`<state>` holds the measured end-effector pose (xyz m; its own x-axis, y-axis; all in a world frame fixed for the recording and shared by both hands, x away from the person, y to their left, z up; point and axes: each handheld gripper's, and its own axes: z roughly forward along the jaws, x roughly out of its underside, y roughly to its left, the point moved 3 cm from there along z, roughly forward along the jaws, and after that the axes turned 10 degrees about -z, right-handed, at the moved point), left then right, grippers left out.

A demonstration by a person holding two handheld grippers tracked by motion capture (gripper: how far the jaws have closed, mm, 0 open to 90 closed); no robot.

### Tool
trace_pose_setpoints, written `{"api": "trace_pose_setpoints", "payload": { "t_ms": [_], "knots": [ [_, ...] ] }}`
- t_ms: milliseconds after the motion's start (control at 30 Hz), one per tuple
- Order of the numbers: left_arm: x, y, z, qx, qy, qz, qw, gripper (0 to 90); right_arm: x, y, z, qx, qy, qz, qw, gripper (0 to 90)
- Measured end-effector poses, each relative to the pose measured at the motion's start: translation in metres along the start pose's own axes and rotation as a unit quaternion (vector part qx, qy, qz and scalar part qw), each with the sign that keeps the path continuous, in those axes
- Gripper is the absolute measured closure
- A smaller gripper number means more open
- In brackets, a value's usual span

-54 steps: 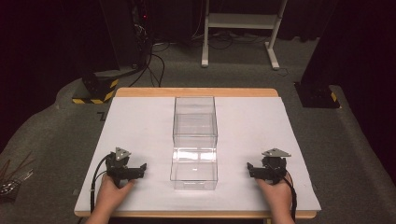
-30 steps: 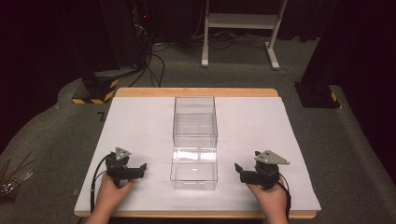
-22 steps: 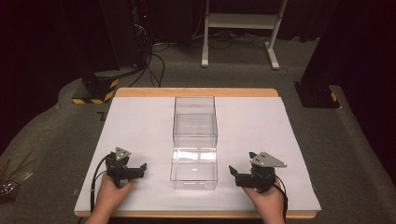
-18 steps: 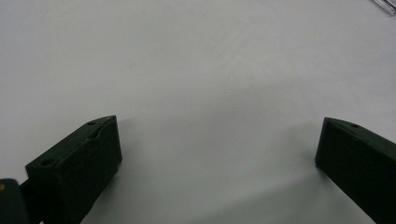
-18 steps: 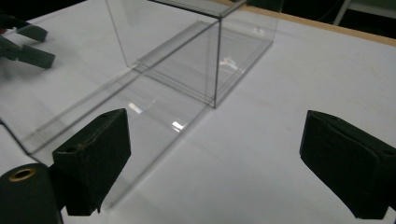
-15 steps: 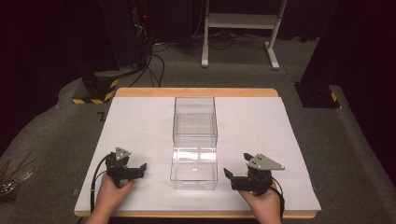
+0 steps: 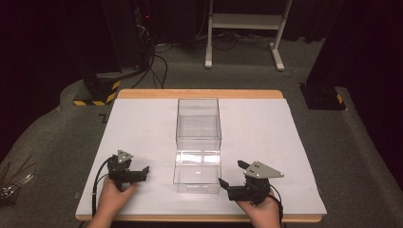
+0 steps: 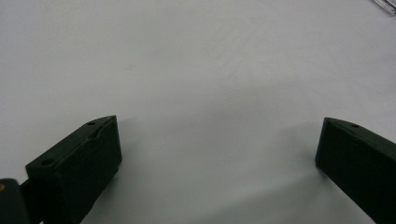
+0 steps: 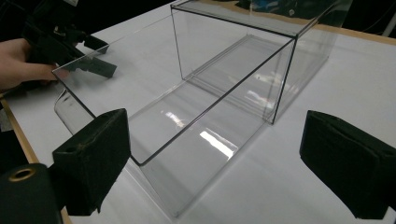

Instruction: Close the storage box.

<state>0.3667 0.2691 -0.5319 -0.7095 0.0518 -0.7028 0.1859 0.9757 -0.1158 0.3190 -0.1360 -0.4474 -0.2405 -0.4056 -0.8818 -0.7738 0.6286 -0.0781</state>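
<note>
A clear plastic box (image 7: 198, 142) stands in the middle of a white table top (image 7: 266, 133), its long side running away from the person; a wooden edge (image 7: 199, 93) borders the table's far side. Beyond the box, on grey carpet (image 7: 57, 142), stand a white metal frame (image 7: 247, 28) and dark equipment with trailing cables (image 7: 152, 57). A black-and-yellow striped base (image 7: 97, 92) sits off the box's far-left side.

The right gripper (image 7: 233, 183) is just beside the box's near right corner, jaws wide apart and holding nothing; in the right gripper view the box (image 9: 224, 93) lies between them and ahead. The left gripper (image 7: 138, 172) rests on the white surface to the left of the box, well apart from it, jaws spread wide and empty over bare table (image 8: 196, 70).
</note>
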Motion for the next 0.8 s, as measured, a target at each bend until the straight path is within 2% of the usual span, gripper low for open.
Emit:
{"api": "trace_pose_setpoints", "payload": {
  "t_ms": [233, 400, 633, 800],
  "knots": [
    [0.000, 0.000, 0.000, 0.000, 0.000, 0.000, 1.0000, 0.6, 0.003, 0.006, 0.004, -0.012, 0.007, 0.001, 0.9999, 8.9],
    [0.000, 0.000, 0.000, 0.001, 0.000, 0.000, 1.0000, 0.5, 0.005, 0.013, 0.008, -0.009, 0.013, -0.008, 0.9998, 8.9],
    [0.000, 0.000, 0.000, 0.001, 0.000, 0.000, 1.0000, 0.5, 0.010, 0.015, 0.016, -0.007, 0.023, -0.011, 0.9996, 8.7],
    [0.000, 0.000, 0.000, 0.000, 0.000, 0.000, 1.0000, 0.5, 0.013, 0.015, 0.018, -0.013, 0.020, -0.005, 0.9997, 8.2]
  ]
}}
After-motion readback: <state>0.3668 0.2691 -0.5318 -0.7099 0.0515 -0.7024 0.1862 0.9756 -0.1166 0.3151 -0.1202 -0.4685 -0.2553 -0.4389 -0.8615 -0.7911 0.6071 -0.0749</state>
